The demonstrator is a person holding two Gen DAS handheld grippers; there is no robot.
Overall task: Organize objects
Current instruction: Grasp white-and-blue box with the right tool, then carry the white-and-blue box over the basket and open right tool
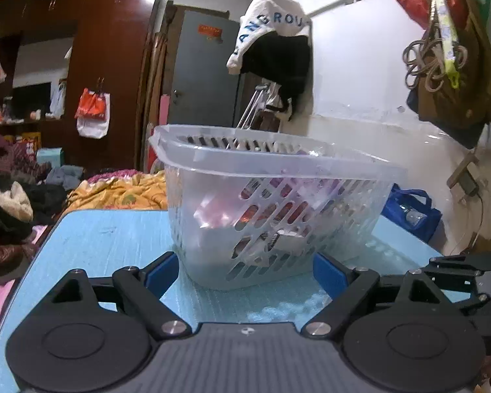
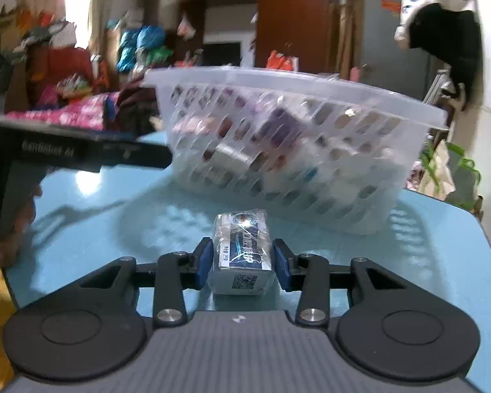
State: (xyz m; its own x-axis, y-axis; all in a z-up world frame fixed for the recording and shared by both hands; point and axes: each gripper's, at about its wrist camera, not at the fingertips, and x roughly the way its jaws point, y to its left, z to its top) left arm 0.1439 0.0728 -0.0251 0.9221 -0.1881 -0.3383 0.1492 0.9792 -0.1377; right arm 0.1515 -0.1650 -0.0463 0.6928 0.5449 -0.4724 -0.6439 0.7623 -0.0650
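A: Right gripper (image 2: 241, 263) at lower centre of the right wrist view, blue pads (image 2: 203, 262) closed in on the flanks of the wrapped box (image 2: 244, 255); clenched on it, or a hair short of contact on the right-hand side, hard to say

B: Box resting where?

A: Down on the blue table (image 2: 91, 229), between the fingers, long axis running straight away from the camera toward the basket (image 2: 288, 150); printed end face turned toward the lens

B: And the basket from there?

A: Directly beyond the box, upper centre of frame, near wall just past the box's far end, rim well above the box top; already part filled with packets

B: So up first, then forward over the rim

A: Probably; open table to the left and right of the box, table edge falling away at far right of frame

B: Left gripper (image 1: 245, 273)?

A: Released, jaws spread wide at the bottom of the left wrist view, pads either side of the basket's near corner, no clear touch; nothing held

B: Nearer hand for the box?

A: Right one, plainly; left better placed for steadying the basket
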